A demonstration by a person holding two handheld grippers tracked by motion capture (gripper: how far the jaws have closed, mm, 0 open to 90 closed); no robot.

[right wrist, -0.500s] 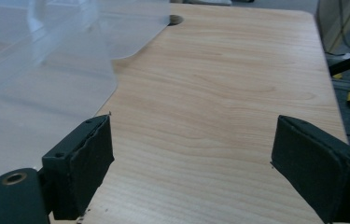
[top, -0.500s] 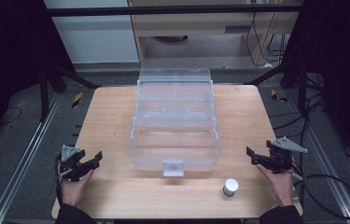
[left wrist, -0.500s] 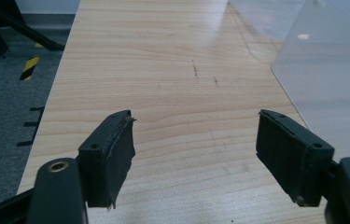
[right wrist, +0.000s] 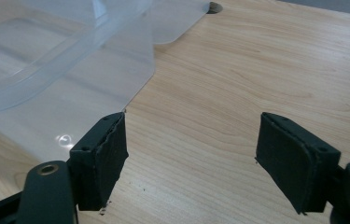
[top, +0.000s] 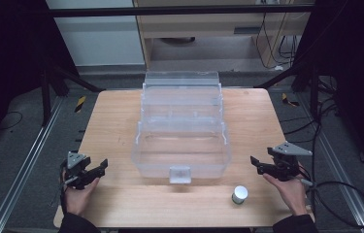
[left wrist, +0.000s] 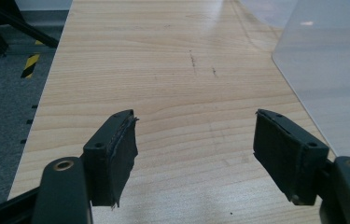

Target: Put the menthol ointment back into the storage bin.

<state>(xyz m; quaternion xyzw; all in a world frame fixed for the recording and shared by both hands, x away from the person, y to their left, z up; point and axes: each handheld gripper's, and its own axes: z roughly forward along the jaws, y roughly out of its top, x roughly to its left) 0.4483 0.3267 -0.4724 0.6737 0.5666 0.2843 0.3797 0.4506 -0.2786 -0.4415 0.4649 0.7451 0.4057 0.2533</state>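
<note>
High view shows the clear plastic box [top: 182,145] open at table centre, its tiers stepped back toward twelve o'clock, apparently empty. A small white-capped jar [top: 239,194] stands at its five o'clock, untouched. The right gripper [top: 257,162] at three o'clock and left gripper [top: 99,167] at nine both gape, holding nothing. Nothing looks started; no legible writing.

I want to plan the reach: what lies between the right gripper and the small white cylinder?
Only bare wood of the table lies between the right gripper and the small white cylinder, as the high view shows.
</note>
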